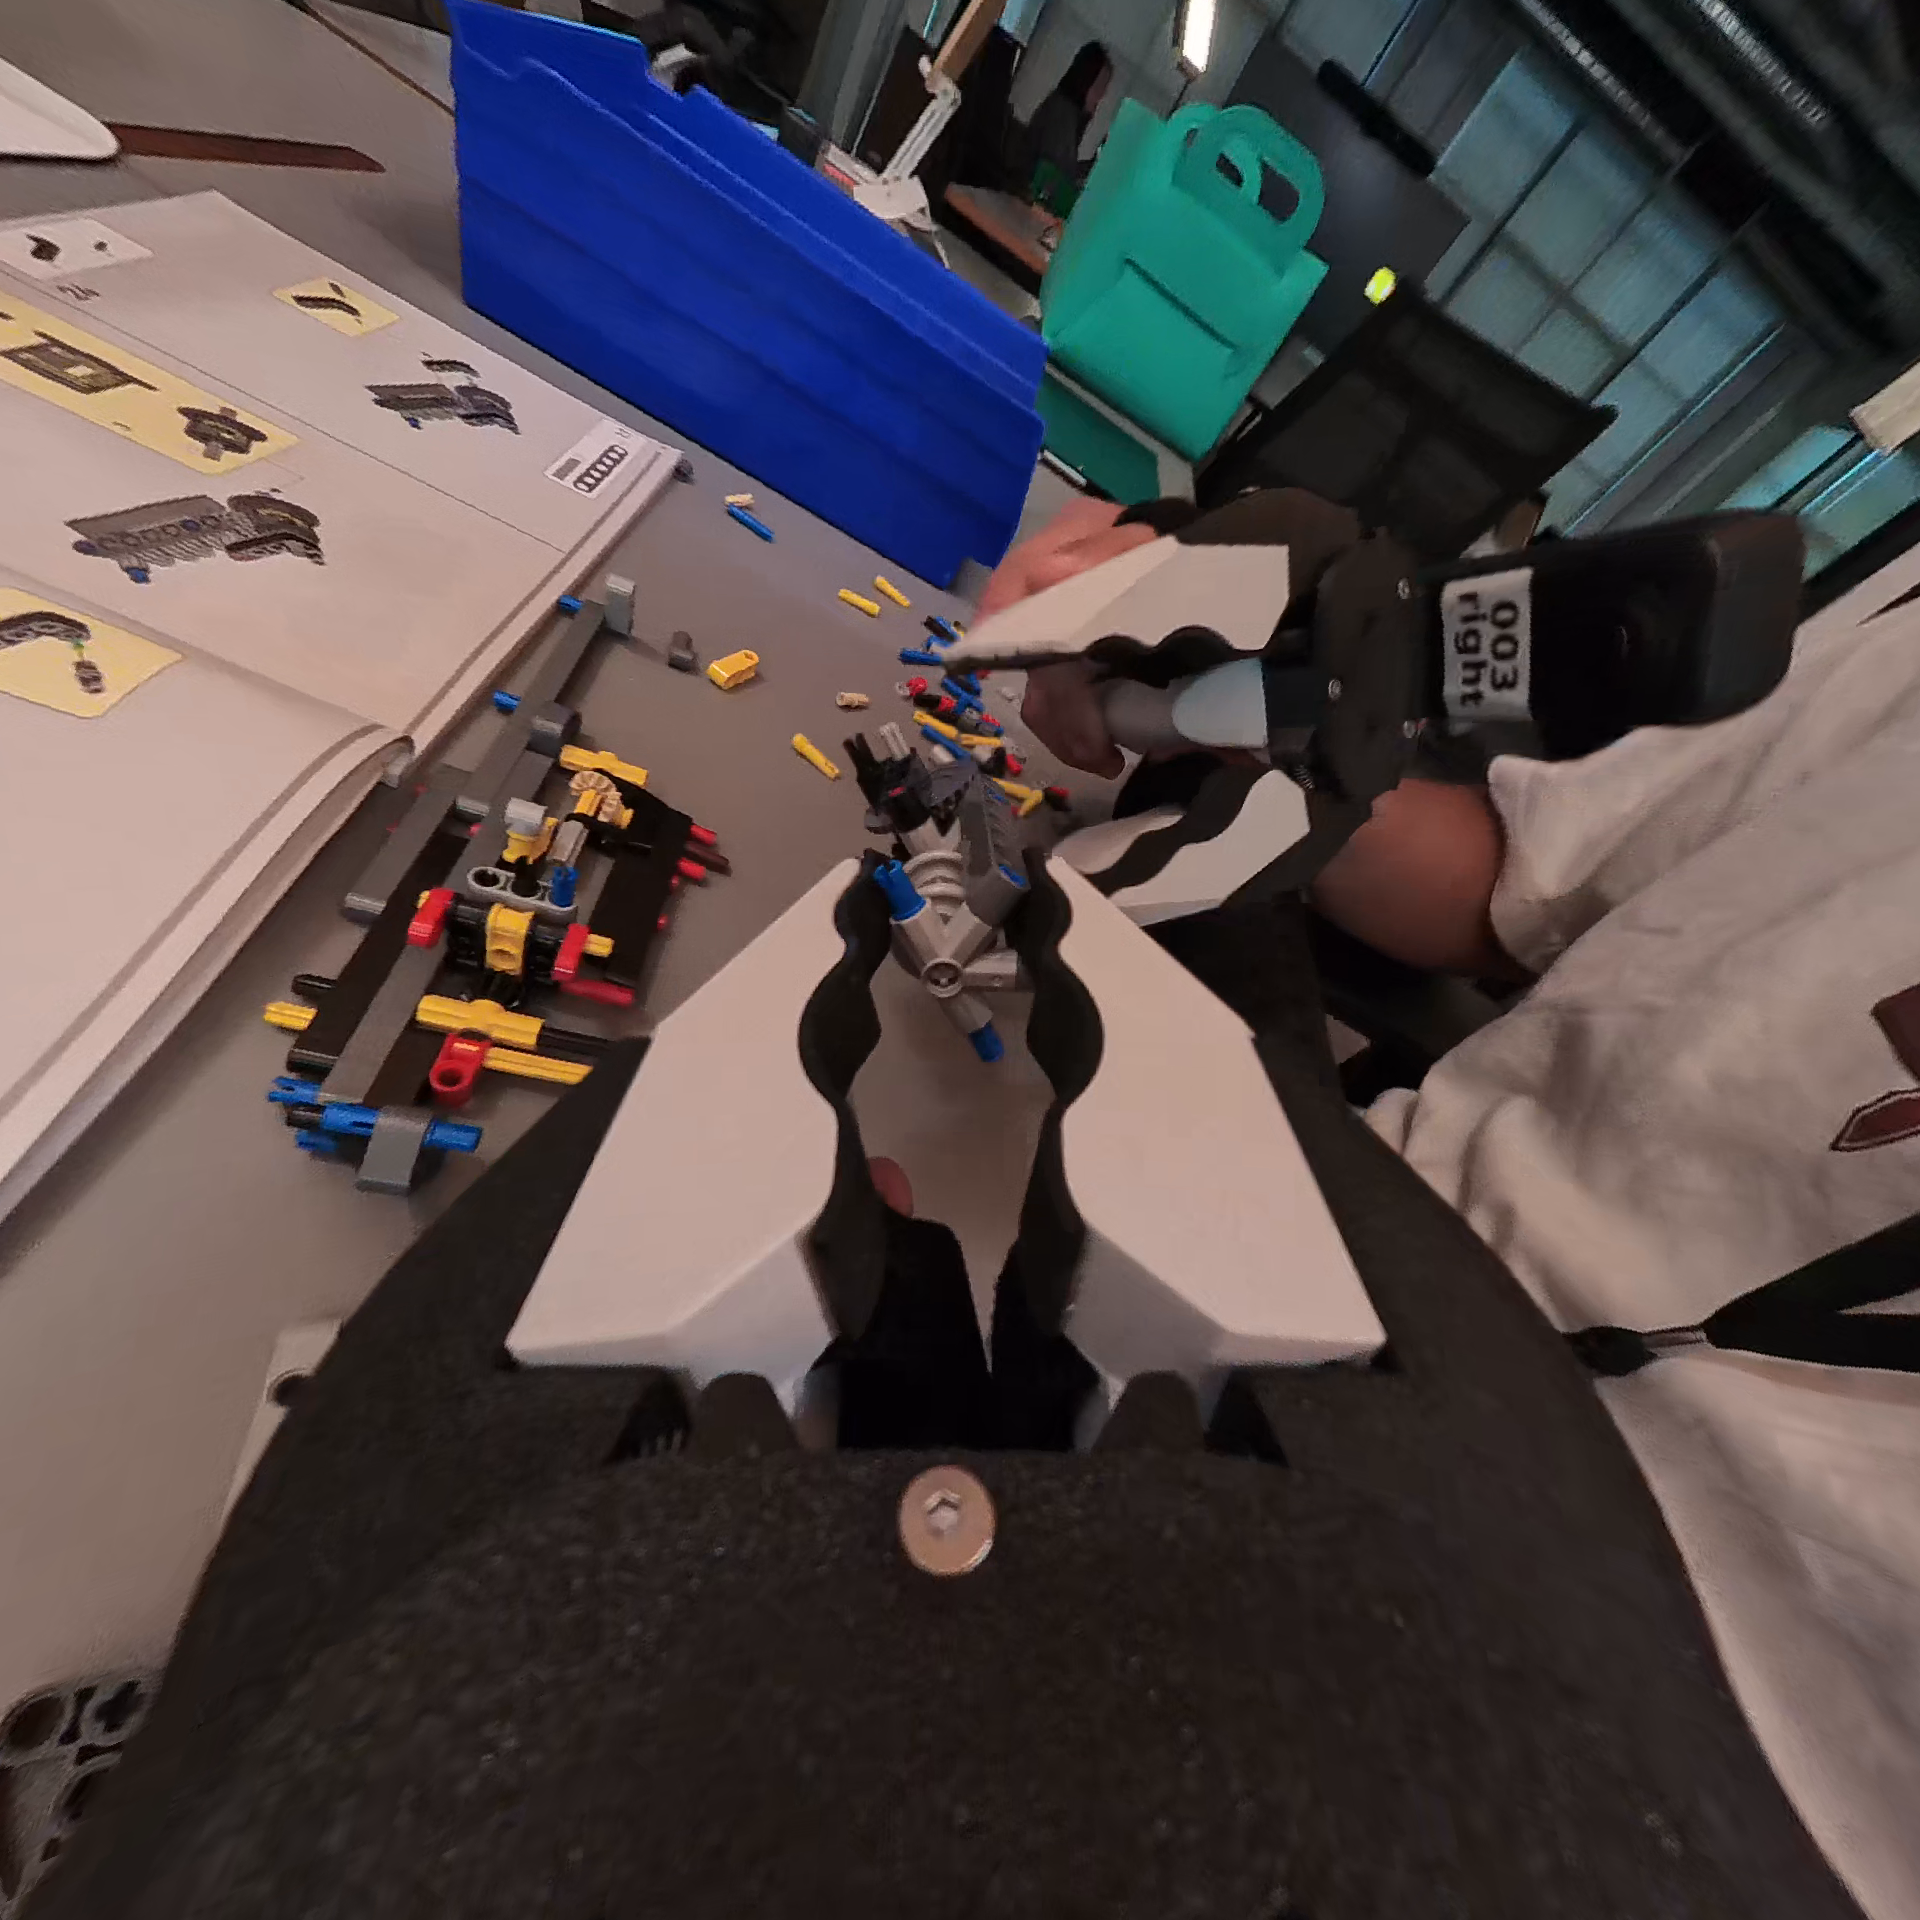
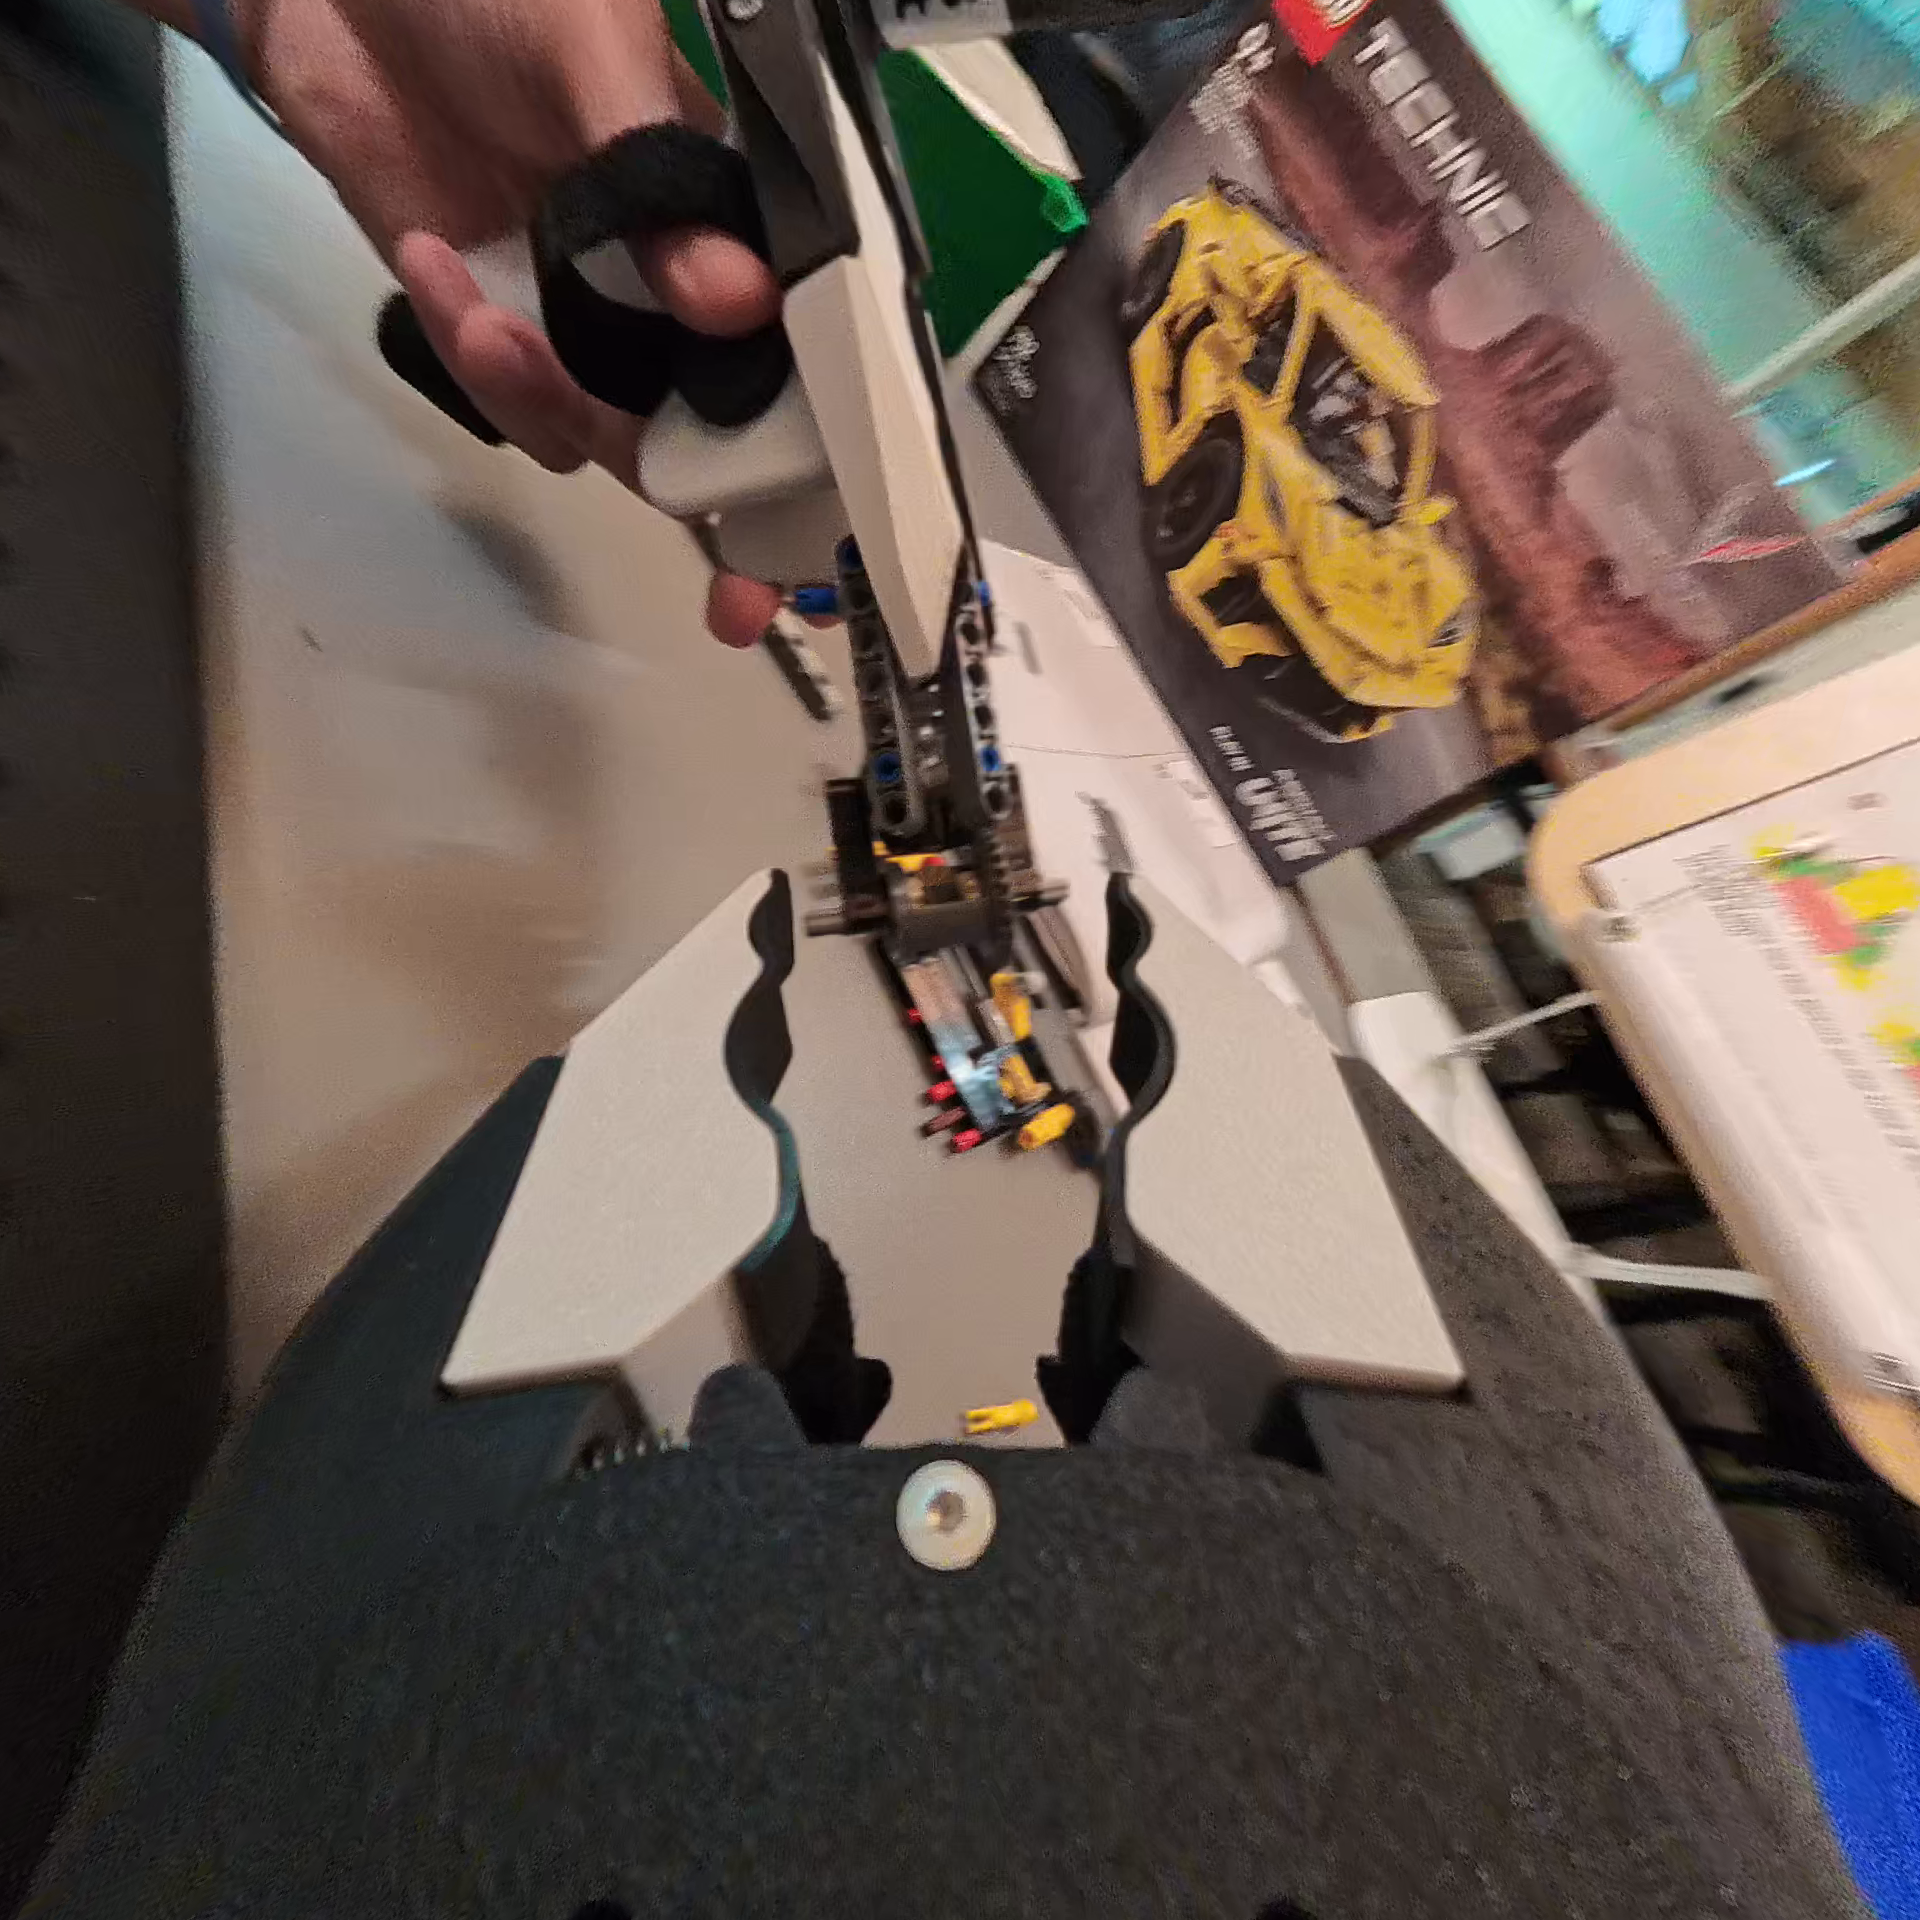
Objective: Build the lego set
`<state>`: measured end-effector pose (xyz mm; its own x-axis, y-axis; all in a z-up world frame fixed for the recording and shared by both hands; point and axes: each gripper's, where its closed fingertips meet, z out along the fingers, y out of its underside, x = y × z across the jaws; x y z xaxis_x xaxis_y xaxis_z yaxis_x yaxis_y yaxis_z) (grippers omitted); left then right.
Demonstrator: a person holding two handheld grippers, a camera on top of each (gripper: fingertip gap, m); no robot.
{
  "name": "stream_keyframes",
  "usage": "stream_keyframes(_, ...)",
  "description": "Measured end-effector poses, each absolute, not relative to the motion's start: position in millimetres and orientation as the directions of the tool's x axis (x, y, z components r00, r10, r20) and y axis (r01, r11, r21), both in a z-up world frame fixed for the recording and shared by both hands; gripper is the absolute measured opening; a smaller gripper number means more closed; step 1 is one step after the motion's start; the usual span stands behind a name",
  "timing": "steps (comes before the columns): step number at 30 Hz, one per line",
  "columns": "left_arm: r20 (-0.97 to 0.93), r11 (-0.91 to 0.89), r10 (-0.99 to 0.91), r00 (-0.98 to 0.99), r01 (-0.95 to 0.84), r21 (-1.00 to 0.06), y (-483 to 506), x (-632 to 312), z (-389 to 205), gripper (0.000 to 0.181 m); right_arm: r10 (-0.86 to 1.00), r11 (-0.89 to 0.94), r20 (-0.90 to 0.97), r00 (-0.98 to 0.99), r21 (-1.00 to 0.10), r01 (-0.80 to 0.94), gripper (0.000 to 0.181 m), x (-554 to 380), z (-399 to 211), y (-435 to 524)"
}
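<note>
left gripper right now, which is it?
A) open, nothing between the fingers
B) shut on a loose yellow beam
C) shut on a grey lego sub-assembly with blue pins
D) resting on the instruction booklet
C: in the left wrist view the left gripper has its fingers closed around the grey lego sub-assembly with blue pins, held above the table, well clear of the instruction booklet.

Blue bin, teal bag, yellow car on dark box
</note>
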<state>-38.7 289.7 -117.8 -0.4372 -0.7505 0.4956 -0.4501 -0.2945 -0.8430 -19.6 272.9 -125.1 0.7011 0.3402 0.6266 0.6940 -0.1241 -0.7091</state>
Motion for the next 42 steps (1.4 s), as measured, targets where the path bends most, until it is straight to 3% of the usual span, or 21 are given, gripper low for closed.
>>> stream_keyframes(4,0.543,-0.347,-0.712,-0.446,-0.448,-0.824,292.7,-38.9,-114.1,0.023,0.486,-0.236,0.502,0.715,-0.713,0.66,0.061,-18.7,-127.0,270.4)
stream_keyframes(10,0.533,-0.337,-0.714,-0.454,-0.444,-0.83,289.9,-38.0,-114.6,0.023,0.547,-0.302,0.536,0.643,-0.59,0.749,0.055,-22.1,-130.6,277.4)
stream_keyframes(16,0.501,-0.302,-0.721,-0.479,-0.434,-0.849,283.2,-40.7,-112.4,0.023,0.549,-0.282,0.59,0.591,-0.536,0.796,0.042,-25.0,-134.7,281.8)
stream_keyframes(25,0.529,-0.325,-0.698,-0.483,-0.444,-0.835,281.4,-39.8,-111.2,0.023,0.563,-0.317,0.52,0.642,-0.581,0.749,0.042,-25.7,-132.5,277.6)
stream_keyframes(28,0.488,-0.287,-0.745,-0.455,-0.442,-0.85,285.5,-37.0,-118.6,0.028,0.601,-0.389,0.404,0.689,-0.606,0.694,0.042,-23.6,-139.6,269.3)
stream_keyframes(30,0.452,-0.263,-0.778,-0.435,-0.428,-0.865,290.0,-35.2,-120.2,0.044,0.61,-0.446,0.317,0.726,-0.621,0.645,0.042,-17.0,-145.3,265.1)
stream_keyframes(32,0.412,-0.226,-0.811,-0.416,-0.427,-0.875,294.2,-34.3,-124.0,0.048,0.628,-0.5,0.204,0.751,-0.634,0.59,0.042,-14.1,-151.6,259.2)
stream_keyframes(35,0.339,-0.156,-0.849,-0.405,-0.42,-0.894,297.2,-34.6,-127.8,0.047,0.633,-0.586,0.045,0.773,-0.625,0.516,0.042,-9.1,-165.0,253.2)
stream_keyframes(42,0.239,-0.052,-0.893,-0.381,-0.439,-0.897,298.9,-34.4,-139.9,0.039,0.585,-0.675,-0.065,0.808,-0.591,0.441,0.042,0.5,-189.9,261.4)
